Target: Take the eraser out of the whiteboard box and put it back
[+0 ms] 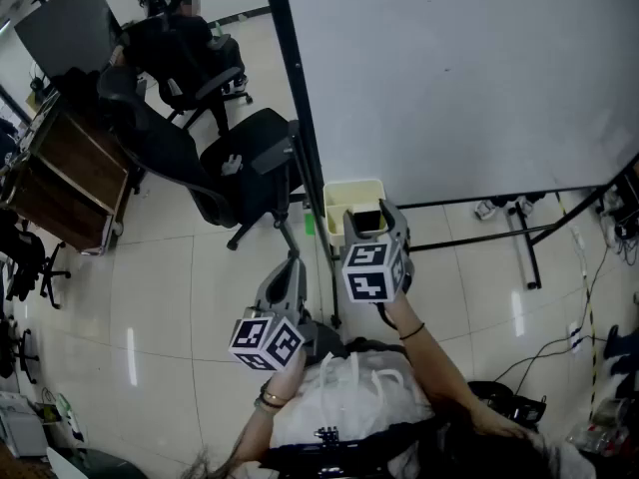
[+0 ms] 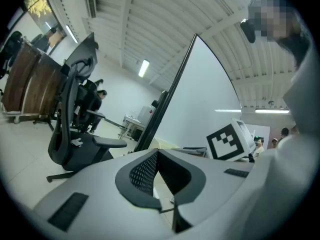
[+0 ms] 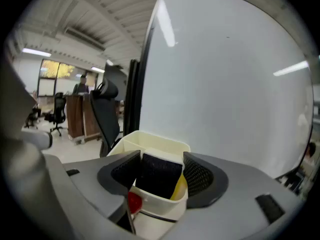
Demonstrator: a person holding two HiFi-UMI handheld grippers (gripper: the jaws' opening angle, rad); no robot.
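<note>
**While the whiteboard (image 1: 449, 78) shows fine, its box (image 1: 339, 190) is half hidden**

Head view: the right gripper (image 3: 161, 159) covers the box's near part. Its own view shows the eraser (image 3: 157, 176) inside, between released jaws, beside an unclear red bit (image 3: 134, 201) and yellow bit (image 3: 179, 188). The left gripper (image 2: 157, 154) is clenched, empty.

Cream whiteboard box (image 1: 351, 185) sits against the white board (image 1: 459, 78) with its black frame. Inside, the eraser (image 3: 159, 176) shows a black face, with a red thing (image 3: 134, 202) to its left and a yellow one (image 3: 178, 188) to its right. The right tool (image 1: 370, 223) is pale grey, its pads (image 3: 198, 176) black and dotted. Marker cubes (image 1: 371, 270) — black squares on white. The floor (image 1: 180, 297) is pale, glossy tile; the chair (image 1: 235, 163) on the left — black.
</note>
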